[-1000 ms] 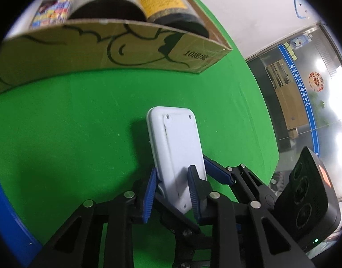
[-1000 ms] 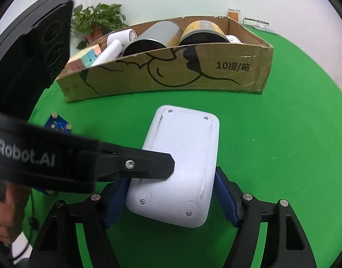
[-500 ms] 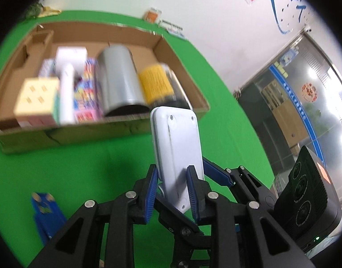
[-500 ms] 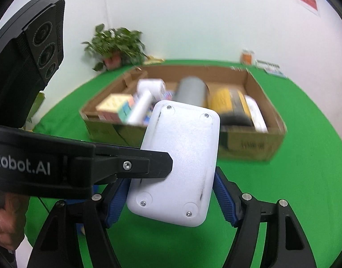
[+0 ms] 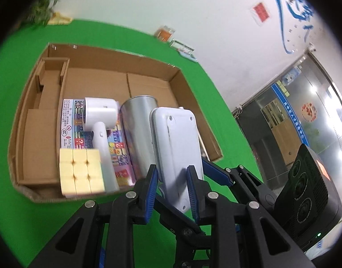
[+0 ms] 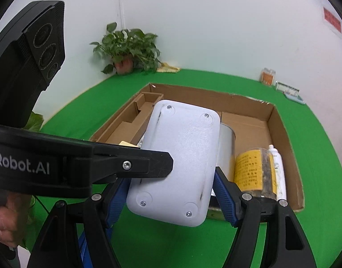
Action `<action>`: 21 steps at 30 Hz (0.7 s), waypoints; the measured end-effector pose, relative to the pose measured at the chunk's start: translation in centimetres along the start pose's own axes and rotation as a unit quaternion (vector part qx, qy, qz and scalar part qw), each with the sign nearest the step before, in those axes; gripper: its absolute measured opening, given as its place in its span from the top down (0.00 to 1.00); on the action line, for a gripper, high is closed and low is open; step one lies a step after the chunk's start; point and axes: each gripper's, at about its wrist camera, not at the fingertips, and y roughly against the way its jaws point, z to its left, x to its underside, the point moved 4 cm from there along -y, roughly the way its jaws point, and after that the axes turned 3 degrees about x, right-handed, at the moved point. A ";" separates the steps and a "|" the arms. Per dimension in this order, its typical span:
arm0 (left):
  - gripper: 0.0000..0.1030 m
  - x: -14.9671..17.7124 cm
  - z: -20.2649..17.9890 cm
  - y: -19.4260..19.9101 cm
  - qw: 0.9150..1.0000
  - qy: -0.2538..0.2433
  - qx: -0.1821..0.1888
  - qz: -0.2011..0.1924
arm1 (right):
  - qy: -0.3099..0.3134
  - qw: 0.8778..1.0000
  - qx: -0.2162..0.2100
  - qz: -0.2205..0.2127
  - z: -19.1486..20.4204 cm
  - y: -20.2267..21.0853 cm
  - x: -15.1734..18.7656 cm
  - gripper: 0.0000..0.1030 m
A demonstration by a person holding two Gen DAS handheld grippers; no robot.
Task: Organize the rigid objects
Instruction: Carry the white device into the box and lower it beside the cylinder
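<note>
Above the near edge of the cardboard box (image 5: 193,93), the left gripper (image 5: 172,192) and right gripper (image 6: 168,197) both clamp one white case (image 6: 177,163). Uneven release could tip it onto the metal can (image 5: 137,134) or outside.

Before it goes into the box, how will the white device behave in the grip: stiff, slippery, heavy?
The white device looks like a screwed hard plastic shell, so probably stiff. Its matte back seems smooth; it could slip between the blue pads. Both hand-held grippers hold it, which may hint at bulk rather than weight.
</note>
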 end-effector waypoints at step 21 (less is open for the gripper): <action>0.78 -1.6 4.1 -1.8 0.996 0.035 -0.067 0.039 | -0.048 0.991 -0.065 0.109 -0.6 -9.4 -0.6 0.32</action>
